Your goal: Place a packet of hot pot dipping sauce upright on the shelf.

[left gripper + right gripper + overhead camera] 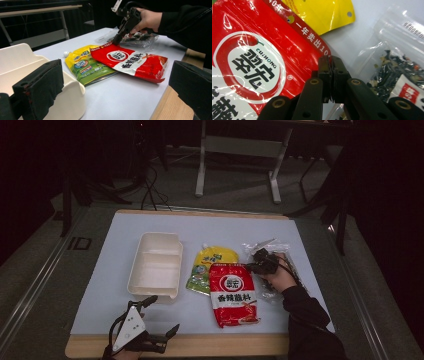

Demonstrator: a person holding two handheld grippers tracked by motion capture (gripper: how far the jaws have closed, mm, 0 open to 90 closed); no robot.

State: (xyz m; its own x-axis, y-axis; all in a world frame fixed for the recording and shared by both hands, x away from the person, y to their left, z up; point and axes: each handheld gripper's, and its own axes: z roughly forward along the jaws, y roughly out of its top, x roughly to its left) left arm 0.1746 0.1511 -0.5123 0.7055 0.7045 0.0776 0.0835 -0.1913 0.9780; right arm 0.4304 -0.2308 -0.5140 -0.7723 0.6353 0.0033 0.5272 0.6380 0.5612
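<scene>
Closed at lower centre of the right gripper view, my right tongs [331, 75] pinch the red pouch's [259, 62] corner; left tongs [120, 87] gape idle. I fear the slick film slipping out, or dragging the yellow pouch [324, 13] beneath.

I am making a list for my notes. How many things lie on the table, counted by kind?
Food packets: 3 (red packet, yellow-green pouch, clear bag)
White trays: 1 (divided tray)
Total: 4
</scene>
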